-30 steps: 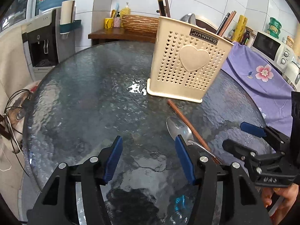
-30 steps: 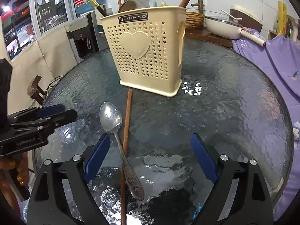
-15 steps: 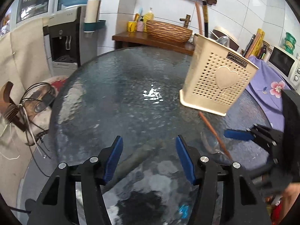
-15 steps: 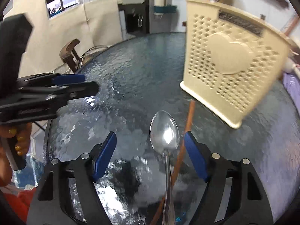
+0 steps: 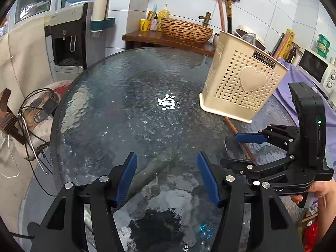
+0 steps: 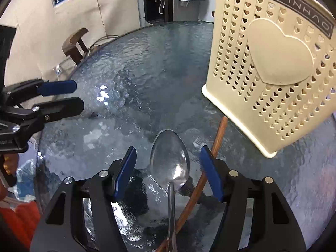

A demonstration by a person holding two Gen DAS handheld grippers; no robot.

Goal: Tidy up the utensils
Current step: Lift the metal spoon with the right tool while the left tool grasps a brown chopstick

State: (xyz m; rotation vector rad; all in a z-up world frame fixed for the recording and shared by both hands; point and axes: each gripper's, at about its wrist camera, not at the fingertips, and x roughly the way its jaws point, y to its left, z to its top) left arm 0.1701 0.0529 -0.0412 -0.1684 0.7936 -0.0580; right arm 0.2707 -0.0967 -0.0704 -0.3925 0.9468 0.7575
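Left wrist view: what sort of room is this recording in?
Most likely a home kitchen or dining corner: a white microwave oven at the right edge, a water dispenser with a blue bottle, and a cream perforated plastic utensil holder on a round textured-glass table.

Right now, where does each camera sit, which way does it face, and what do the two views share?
Left wrist: on the left gripper, looking down across the glass table at the utensil holder; the right gripper and the hand holding it show.
Right wrist: on the right gripper, its jaws closing around the spoon beside a chopstick; the left gripper shows at left.
Shared: table, holder, spoon, chopstick, each other's gripper.
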